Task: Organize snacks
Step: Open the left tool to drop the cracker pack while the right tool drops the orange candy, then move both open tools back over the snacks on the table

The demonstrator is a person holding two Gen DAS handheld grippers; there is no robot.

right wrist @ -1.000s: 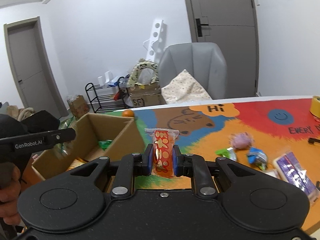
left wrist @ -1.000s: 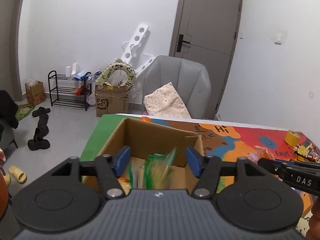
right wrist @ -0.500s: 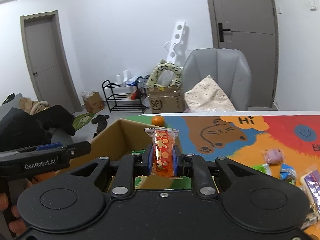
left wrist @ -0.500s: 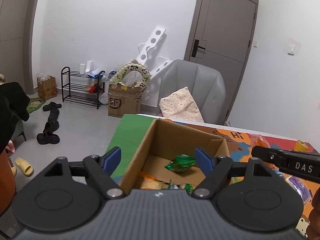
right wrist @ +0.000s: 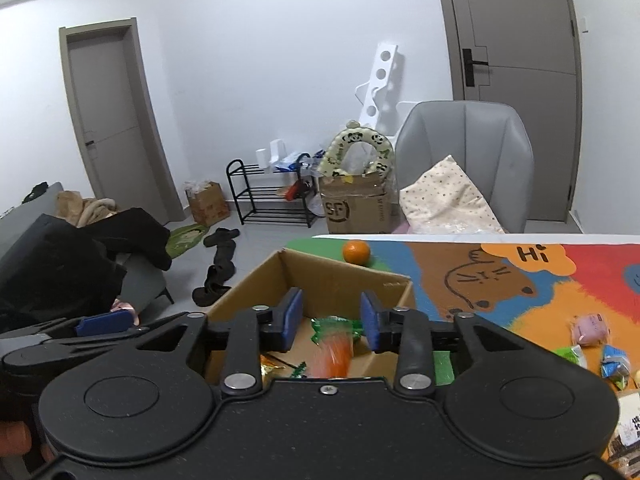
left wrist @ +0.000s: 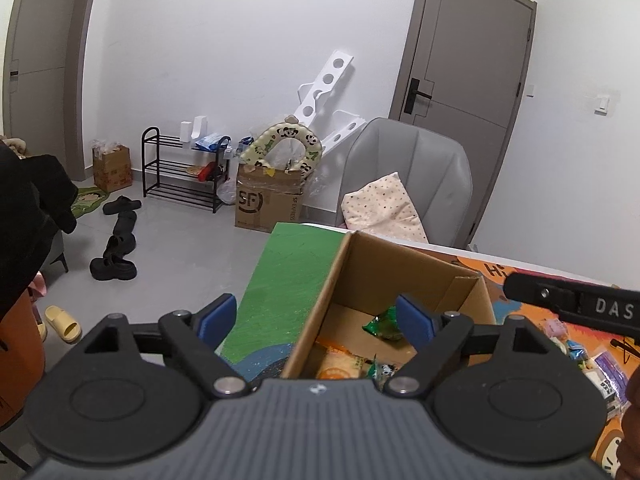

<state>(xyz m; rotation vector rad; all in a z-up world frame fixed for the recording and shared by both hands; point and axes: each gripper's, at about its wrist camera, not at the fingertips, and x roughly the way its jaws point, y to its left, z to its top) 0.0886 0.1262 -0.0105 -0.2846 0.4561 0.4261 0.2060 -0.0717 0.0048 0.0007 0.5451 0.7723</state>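
Note:
An open cardboard box [left wrist: 404, 266] [right wrist: 340, 276] stands at the table's left end with several snack packs inside, among them a green pack [left wrist: 382, 323]. My right gripper [right wrist: 331, 322] is open above the box, and the red-orange snack pack [right wrist: 334, 354] is blurred, falling between its jaws into the box. My left gripper [left wrist: 316, 318] is wide open and empty over the box's left edge. More snacks lie on the colourful mat at the right: a pink one [right wrist: 591, 328] and blue-green ones [right wrist: 614, 364].
An orange [right wrist: 356, 252] sits on the mat behind the box. A grey chair [right wrist: 464, 160] with a cushion stands behind the table. A shoe rack [left wrist: 184, 168], an SF carton [left wrist: 268, 200] and shoes are on the floor at the left.
My right gripper moved left over the box and opened, letting go of the red-orange pack, which drops into the box. My left gripper opened wider and drew back left.

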